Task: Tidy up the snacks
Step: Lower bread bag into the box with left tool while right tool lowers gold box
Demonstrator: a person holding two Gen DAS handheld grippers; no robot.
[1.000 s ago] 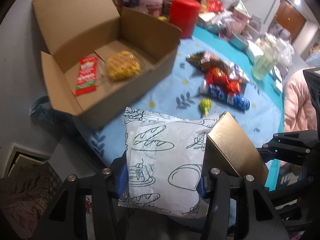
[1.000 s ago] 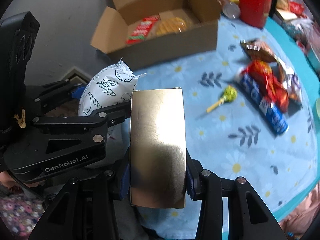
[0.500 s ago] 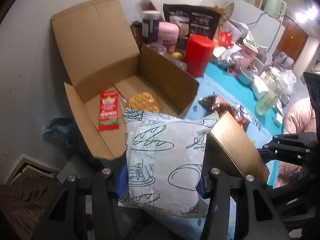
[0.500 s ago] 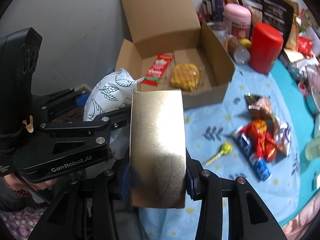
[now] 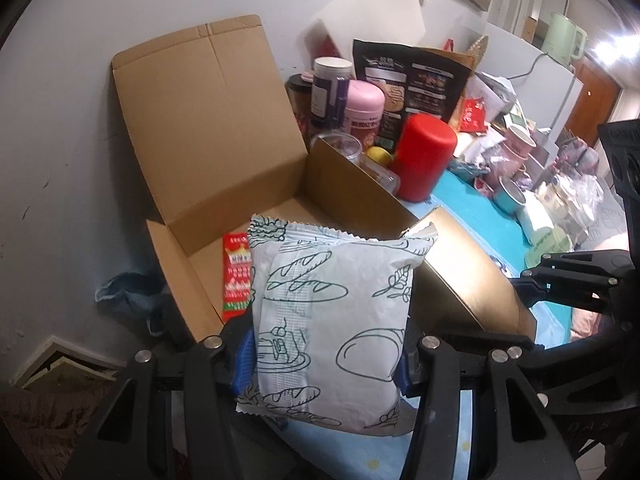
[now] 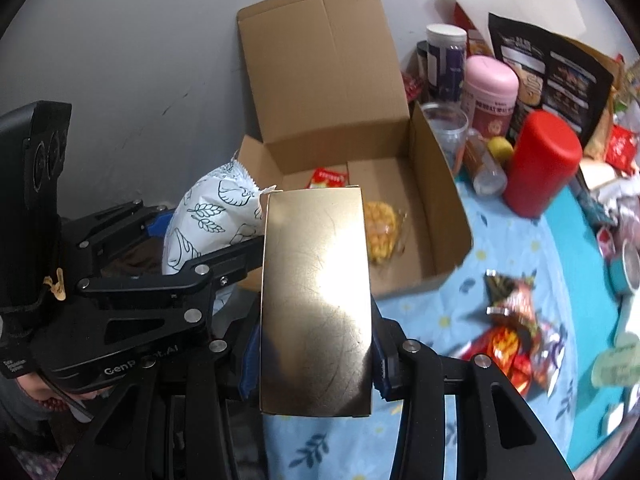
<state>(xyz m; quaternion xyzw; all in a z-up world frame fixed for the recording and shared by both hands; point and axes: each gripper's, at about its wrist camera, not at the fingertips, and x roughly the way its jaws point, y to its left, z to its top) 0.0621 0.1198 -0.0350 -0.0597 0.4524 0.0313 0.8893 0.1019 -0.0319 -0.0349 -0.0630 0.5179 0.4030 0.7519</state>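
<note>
My left gripper (image 5: 320, 364) is shut on a white bread packet (image 5: 328, 320) with line drawings, held in front of the open cardboard box (image 5: 208, 120). My right gripper (image 6: 314, 364) is shut on a flat gold box (image 6: 316, 300), just right of the packet; the gold box also shows in the left wrist view (image 5: 468, 276), and the packet in the right wrist view (image 6: 212, 216). Inside the cardboard box (image 6: 436, 196) lie a red sachet (image 5: 238, 276) and a yellow waffle snack (image 6: 382, 228). Loose snack packets (image 6: 516, 336) lie on the blue tablecloth (image 6: 532, 248).
Behind the box stand a red canister (image 6: 540, 164), a pink jar (image 6: 490, 96), a purple jar (image 6: 446, 60), a clear cup (image 6: 444, 128) and a black bag (image 6: 552, 76). More clutter crowds the far right of the table. The wall is left of the box.
Both grippers, still holding the packet and gold box, have moved toward the cardboard box and tilted up; the box now looms nearer and the loose snacks have slid to the right.
</note>
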